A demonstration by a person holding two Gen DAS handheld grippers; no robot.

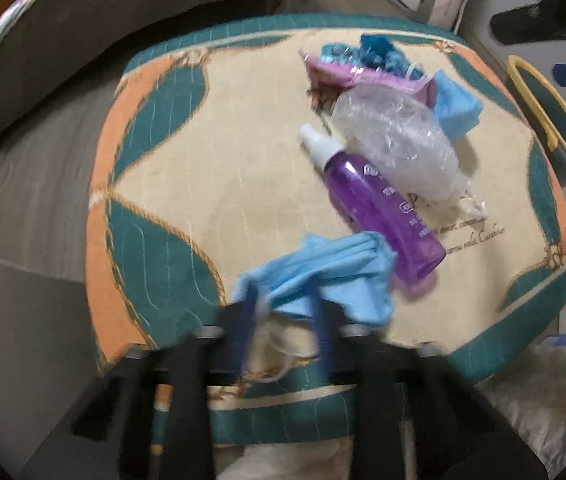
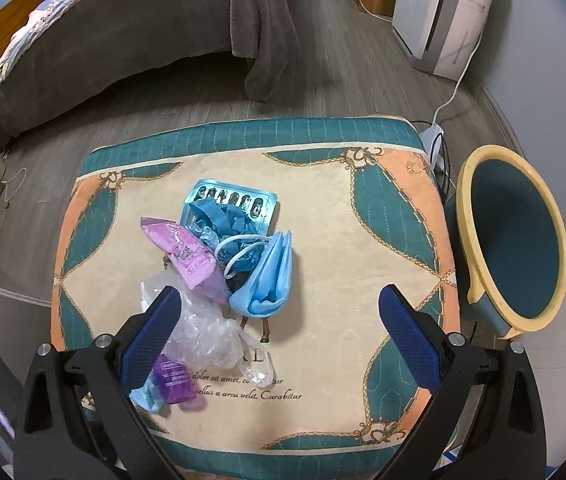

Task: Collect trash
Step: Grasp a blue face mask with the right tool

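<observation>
Trash lies on a patterned cushion top [image 1: 203, 184]. In the left wrist view a crumpled blue face mask [image 1: 323, 272] sits bunched between my left gripper's [image 1: 283, 304] blurred fingers, which are shut on it. Beyond it lie a purple spray bottle [image 1: 379, 208], a clear plastic bag [image 1: 399, 140], a pink wrapper [image 1: 347, 74] and a second blue mask [image 1: 455, 108]. My right gripper [image 2: 281, 296] hangs open above the pile, over the folded blue mask [image 2: 271, 272], touching nothing. A blister pack [image 2: 235, 200] and dark blue scrap [image 2: 227, 220] lie farther back.
A teal bin with a yellow rim [image 2: 467, 240] stands on the floor right of the cushion. A bed with a grey blanket [image 2: 123, 40] fills the far left, and a white appliance [image 2: 443, 12] with its cable stands at the far right. Wood floor surrounds the cushion.
</observation>
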